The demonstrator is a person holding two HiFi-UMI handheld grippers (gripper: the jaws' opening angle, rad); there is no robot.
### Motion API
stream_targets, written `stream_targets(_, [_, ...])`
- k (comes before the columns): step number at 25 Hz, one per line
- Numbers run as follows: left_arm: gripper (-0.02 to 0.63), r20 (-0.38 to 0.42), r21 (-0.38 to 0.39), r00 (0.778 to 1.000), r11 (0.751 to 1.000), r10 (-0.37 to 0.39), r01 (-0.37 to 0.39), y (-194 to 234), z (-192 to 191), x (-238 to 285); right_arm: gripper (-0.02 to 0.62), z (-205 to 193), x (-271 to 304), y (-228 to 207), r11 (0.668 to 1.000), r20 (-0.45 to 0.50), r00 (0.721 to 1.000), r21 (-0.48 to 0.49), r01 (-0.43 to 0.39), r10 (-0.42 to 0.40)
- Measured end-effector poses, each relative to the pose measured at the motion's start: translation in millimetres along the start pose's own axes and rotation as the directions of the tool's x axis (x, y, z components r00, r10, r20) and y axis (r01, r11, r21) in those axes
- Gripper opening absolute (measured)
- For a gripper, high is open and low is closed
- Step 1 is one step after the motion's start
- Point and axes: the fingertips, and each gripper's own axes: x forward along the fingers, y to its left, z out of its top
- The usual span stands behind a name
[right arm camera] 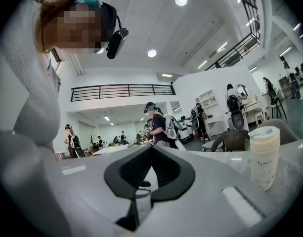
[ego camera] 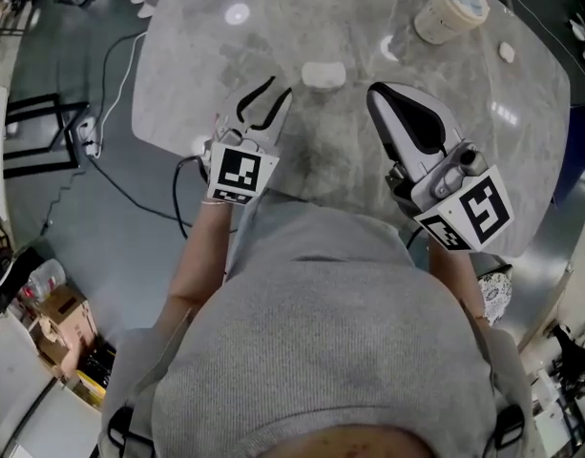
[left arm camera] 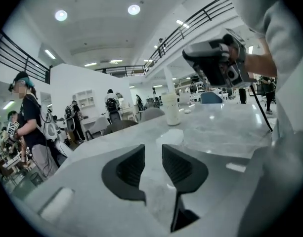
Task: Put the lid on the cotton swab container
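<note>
The cotton swab container [ego camera: 451, 10] is a pale upright cylinder at the far right of the marble table [ego camera: 206, 55]; it also shows in the left gripper view [left arm camera: 170, 108] and the right gripper view [right arm camera: 264, 157]. A small white, flat, lid-like piece [ego camera: 323, 74] lies mid-table, just beyond both grippers and seen low ahead of the left jaws [left arm camera: 170, 136]. My left gripper [ego camera: 278, 86] hovers near the table's front edge, its jaws a narrow gap apart with nothing between them [left arm camera: 153, 162]. To its right, my right gripper [ego camera: 376, 92] is shut and empty [right arm camera: 152, 149].
A small white object [ego camera: 507, 52] lies near the table's right edge. Cables [ego camera: 120, 160] and a black frame [ego camera: 34, 132] are on the floor to the left. People stand and walk in the hall behind the table.
</note>
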Motion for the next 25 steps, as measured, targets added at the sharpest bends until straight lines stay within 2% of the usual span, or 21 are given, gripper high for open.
stream_targets(4, [0.058, 0.098, -0.032, 0.994, 0.999, 0.045, -0.042, 9.3, 28.3, -23.2, 0.003, -5.5, -0.1, 10.3, 1.000, -0.008, 1.000, -0.002, 0.009, -0.009])
stream_targets(9, [0.003, 0.171, -0.048, 0.984, 0.998, 0.056, -0.049, 14.3, 53.2, -52.2, 0.003, -4.2, 0.5, 29.2, 0.999, 0.009, 0.999, 0.000, 0.034, -0.034])
stream_targets(14, [-0.002, 0.224, -0.030, 0.974, 0.999, 0.032, -0.026, 13.8, 81.1, -79.0, 0.003, 0.0, 0.8, 55.6, 0.999, 0.032, 0.998, -0.015, 0.046, -0.045])
stream_targets(19, [-0.002, 0.258, -0.059, 0.966, 0.998, -0.008, 0.025, 5.8, 91.0, -97.9, 0.003, -2.9, -4.7, 78.1, 0.998, 0.039, 0.998, -0.032, 0.059, -0.058])
stream_targets(25, [-0.002, 0.287, -0.071, 0.958, 0.997, -0.008, 0.030, 1.1, 96.1, -130.1, 0.003, -7.4, -13.6, 108.2, 0.996, 0.048, 0.996, -0.037, 0.082, -0.081])
